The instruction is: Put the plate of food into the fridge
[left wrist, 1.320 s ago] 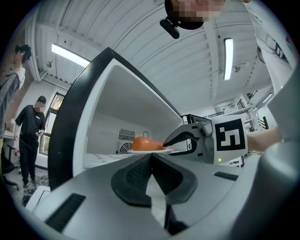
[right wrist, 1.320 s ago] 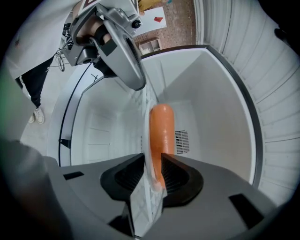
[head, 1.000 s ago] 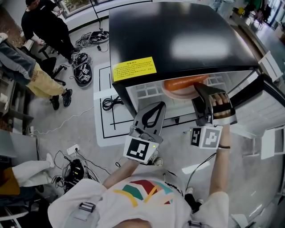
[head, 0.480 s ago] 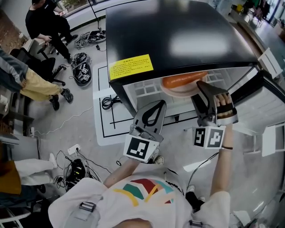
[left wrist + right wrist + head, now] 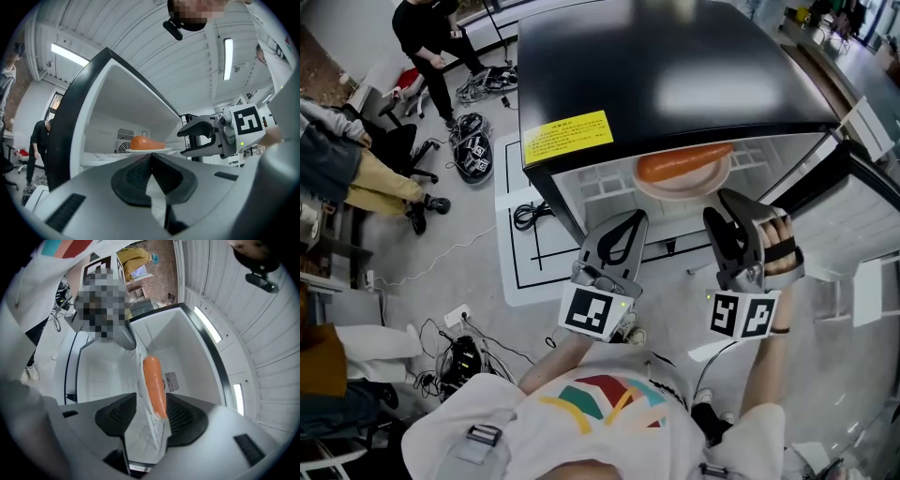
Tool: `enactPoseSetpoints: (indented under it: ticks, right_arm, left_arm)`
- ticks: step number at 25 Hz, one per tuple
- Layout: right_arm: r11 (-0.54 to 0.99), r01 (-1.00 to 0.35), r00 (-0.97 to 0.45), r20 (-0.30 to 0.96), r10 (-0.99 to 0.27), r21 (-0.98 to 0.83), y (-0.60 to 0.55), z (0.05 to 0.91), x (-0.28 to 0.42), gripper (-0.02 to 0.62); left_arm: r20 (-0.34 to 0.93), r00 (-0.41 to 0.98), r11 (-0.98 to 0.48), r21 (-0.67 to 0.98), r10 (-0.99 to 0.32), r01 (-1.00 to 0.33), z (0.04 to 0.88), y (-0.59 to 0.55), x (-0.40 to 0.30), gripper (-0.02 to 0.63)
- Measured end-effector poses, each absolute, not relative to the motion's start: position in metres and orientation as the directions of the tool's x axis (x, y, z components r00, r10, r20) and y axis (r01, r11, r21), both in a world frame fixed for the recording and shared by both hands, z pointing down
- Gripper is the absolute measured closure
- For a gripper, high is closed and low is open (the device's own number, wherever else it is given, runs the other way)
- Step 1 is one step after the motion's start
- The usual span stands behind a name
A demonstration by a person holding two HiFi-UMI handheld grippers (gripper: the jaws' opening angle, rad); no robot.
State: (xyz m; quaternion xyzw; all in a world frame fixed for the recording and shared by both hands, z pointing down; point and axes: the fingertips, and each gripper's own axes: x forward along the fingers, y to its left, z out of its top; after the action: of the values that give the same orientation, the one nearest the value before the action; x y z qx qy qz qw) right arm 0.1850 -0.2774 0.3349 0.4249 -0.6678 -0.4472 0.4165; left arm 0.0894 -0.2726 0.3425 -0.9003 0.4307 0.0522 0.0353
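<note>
A white plate (image 5: 686,184) carrying a long orange piece of food (image 5: 682,162) rests on the white shelf inside the open black fridge (image 5: 675,66). My right gripper (image 5: 728,215) hangs just in front of the shelf, a little short of the plate. Its jaws are opening, and the pads press on nothing. The right gripper view looks between the spread jaws at the orange food (image 5: 154,383) on the plate, edge-on. My left gripper (image 5: 625,221) is shut and empty, lower left of the plate. In the left gripper view the food (image 5: 146,142) sits ahead, with the right gripper (image 5: 191,140) at the right.
The fridge door (image 5: 862,234) stands open at the right. A yellow label (image 5: 566,134) marks the fridge's front top edge. Cables (image 5: 525,217) and gear lie on the floor at the left, where people (image 5: 431,47) stand and sit.
The right gripper has let go of the plate, opened and drawn back toward me. The plate stays on the shelf. The left gripper has not moved.
</note>
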Motion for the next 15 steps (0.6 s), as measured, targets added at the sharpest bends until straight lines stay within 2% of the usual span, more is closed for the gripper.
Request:
enactPoseSetpoints:
  ticks: [1, 2, 3, 9, 15]
  right_arm:
    - [0.220, -0.206, -0.294, 0.154, -0.943, 0.954, -0.274, 0.330, 0.184, 0.426]
    - [0.201, -0.216, -0.294, 0.133, -0.947, 0.956, -0.272, 0.326, 0.183, 0.553]
    - [0.190, -0.221, -0.293, 0.120, -0.949, 0.957, -0.270, 0.323, 0.182, 0.597]
    - [0.248, -0.186, -0.302, 0.185, -0.935, 0.951, -0.273, 0.337, 0.172, 0.597]
    - [0.244, -0.144, -0.301, 0.193, -0.934, 0.959, -0.282, 0.342, 0.161, 0.597]
  left_arm:
    - [-0.127, 0.624, -0.627, -0.020, -0.771, -0.779, 0.342, -0.272, 0.090, 0.601]
    - [-0.129, 0.624, -0.627, -0.021, -0.770, -0.778, 0.341, -0.272, 0.090, 0.601]
    - [-0.130, 0.625, -0.628, -0.022, -0.770, -0.778, 0.340, -0.272, 0.091, 0.603]
    - [-0.133, 0.627, -0.630, -0.027, -0.768, -0.776, 0.339, -0.270, 0.092, 0.601]
    - [-0.127, 0.621, -0.624, -0.020, -0.773, -0.781, 0.339, -0.275, 0.087, 0.601]
